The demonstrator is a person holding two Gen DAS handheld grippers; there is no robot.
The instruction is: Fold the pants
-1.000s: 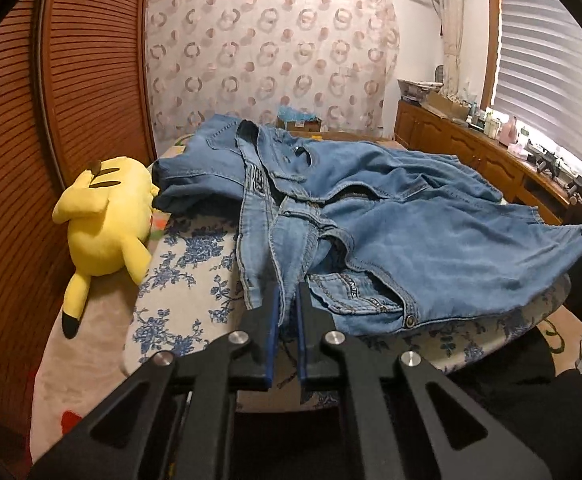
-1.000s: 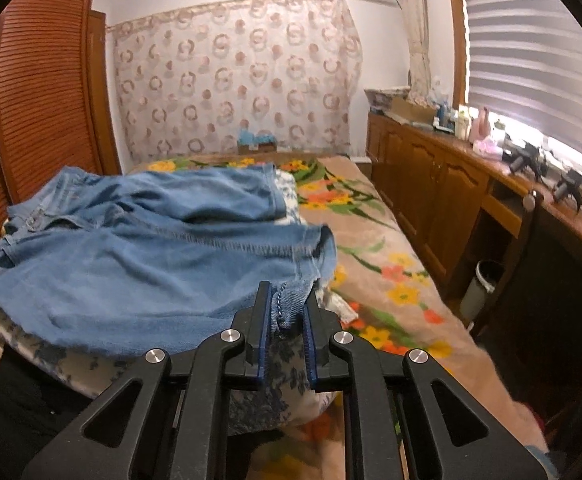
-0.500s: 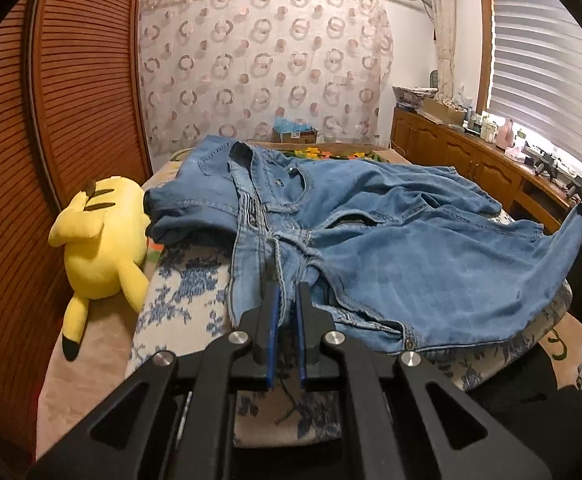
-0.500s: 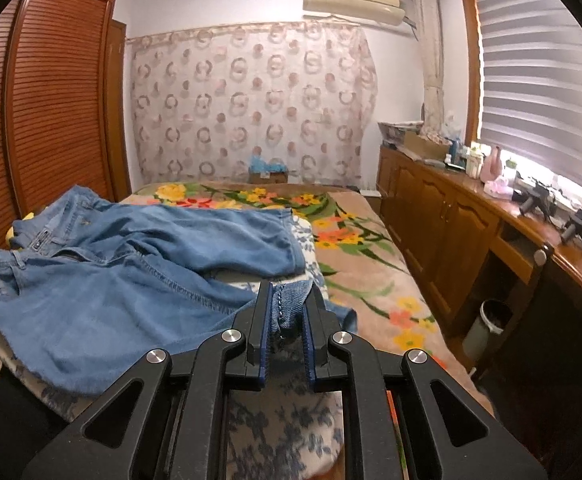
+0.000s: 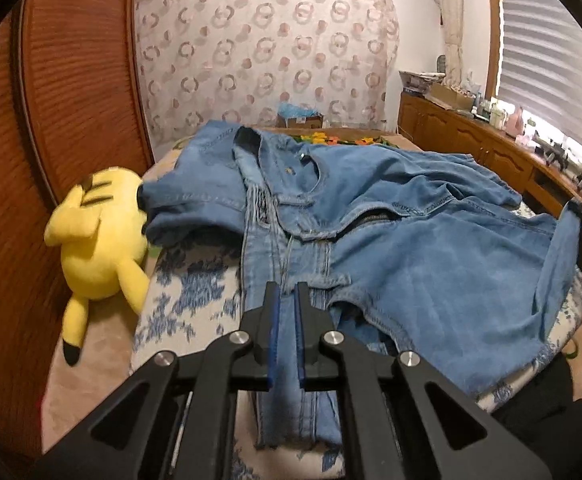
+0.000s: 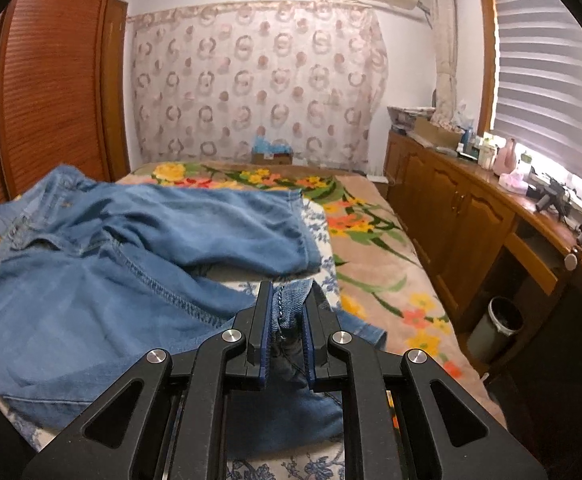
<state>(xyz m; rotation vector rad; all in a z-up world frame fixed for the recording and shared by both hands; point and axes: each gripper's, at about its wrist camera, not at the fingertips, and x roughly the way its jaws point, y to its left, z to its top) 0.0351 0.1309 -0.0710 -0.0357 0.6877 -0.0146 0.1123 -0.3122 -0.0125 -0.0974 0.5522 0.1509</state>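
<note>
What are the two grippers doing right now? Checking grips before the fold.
Left gripper: closed on the jeans.
Right gripper: closed on the jeans' hem.

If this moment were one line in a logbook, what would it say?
task: fold pants | left gripper: shut on jeans | right gripper: shut on jeans hem | jeans: spread on bed, unfolded

L hand-held gripper (image 5: pixel 285 300) clamped on jeans (image 5: pixel 411 240)

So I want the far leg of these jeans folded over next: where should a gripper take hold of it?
By its hem, coming in from the open floral-blanket side. That edge of the jeans lies flat and uncovered there. Both the left gripper and the right gripper are now shut on denim, so one would probably have to let go first.
</note>
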